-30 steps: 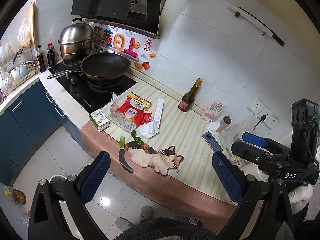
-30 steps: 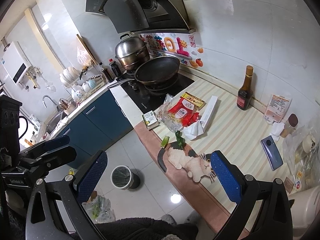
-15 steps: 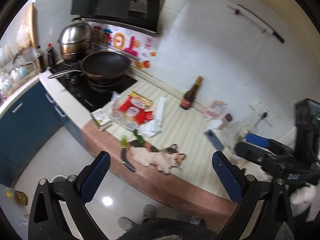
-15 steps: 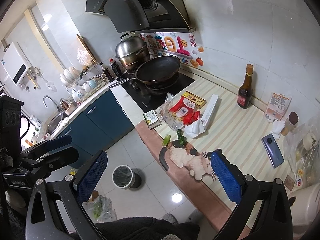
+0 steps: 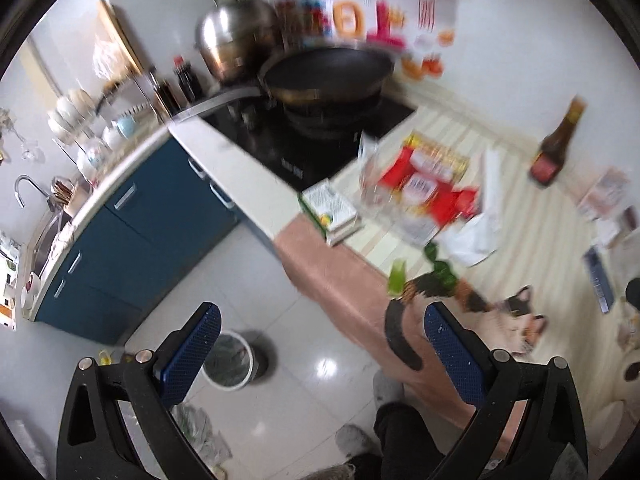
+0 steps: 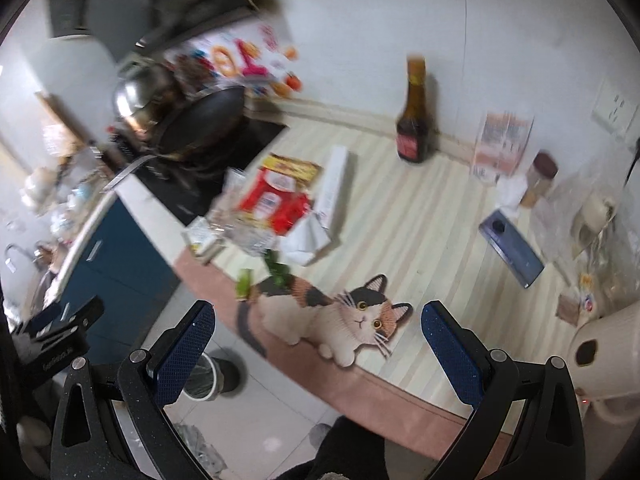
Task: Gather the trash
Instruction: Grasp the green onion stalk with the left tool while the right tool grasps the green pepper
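Trash lies on the striped counter mat: red snack wrappers, a crumpled white tissue, a small green-white carton, green scraps and a long white box. A white trash bin stands on the floor. My left gripper is open and empty, above the floor beside the counter edge. My right gripper is open and empty, in front of the cat picture.
A wok and steel pot sit on the black hob. A dark sauce bottle, a phone, a jar and clear bags stand on the counter's right. Blue cabinets line the left.
Both views are now motion-blurred. The left gripper has swung left and down toward the floor bin and stove. The right gripper has moved right and closer to the counter.
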A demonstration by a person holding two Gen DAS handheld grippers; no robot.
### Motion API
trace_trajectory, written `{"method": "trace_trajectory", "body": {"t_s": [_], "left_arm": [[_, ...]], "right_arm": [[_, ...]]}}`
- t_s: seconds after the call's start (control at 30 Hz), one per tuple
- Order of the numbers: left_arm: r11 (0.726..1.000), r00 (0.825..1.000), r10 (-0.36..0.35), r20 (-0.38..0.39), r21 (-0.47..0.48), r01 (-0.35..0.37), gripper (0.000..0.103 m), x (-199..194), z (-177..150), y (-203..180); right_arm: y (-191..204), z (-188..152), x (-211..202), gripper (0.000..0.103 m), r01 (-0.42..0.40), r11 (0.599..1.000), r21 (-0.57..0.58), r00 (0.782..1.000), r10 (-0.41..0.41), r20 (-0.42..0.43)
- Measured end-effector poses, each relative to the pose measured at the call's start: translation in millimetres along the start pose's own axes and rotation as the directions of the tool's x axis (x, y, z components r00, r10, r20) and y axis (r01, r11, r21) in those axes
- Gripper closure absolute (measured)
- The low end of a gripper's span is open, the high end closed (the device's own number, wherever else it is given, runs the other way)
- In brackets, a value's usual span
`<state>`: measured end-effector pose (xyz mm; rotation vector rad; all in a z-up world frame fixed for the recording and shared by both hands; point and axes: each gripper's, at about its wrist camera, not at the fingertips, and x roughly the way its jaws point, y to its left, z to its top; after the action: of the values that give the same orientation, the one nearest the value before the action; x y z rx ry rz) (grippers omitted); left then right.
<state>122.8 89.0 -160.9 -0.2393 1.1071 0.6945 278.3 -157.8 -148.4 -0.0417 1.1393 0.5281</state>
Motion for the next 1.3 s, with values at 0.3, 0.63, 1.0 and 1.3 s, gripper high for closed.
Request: {"method": "trace_trajectory", "body": {"t_s": [0.3, 0.63, 1.0, 1.3], "left_arm": [[0.995, 0.946, -0.013, -0.324, 0.090, 0.044, 0.030, 168, 17, -63], [0.989, 0.892, -0.093, -0.442, 0.066, 0.136, 0.095, 220, 11, -80], [0.997, 0.915, -0.067, -0.397, -0.064, 0.045, 0.103, 194, -16, -7], [0.990, 0.924, -0.084, -0.373, -0.135, 0.035, 0.103, 225, -32, 53]], "right_arm": [[-12, 37, 188, 0.017, 0.004, 0.999, 0.039, 0.970, 0.006, -0.243], [13, 38, 259, 0.018, -0.047, 0.999, -0.003, 0.926, 0.043, -0.376], [92, 14, 276, 0.049, -0.129, 0.957, -0.258, 0.908, 0.009, -0.418], [149, -8, 286, 0.088, 0.021, 0.866, -0.500, 0.942, -0.185, -0.281]]}}
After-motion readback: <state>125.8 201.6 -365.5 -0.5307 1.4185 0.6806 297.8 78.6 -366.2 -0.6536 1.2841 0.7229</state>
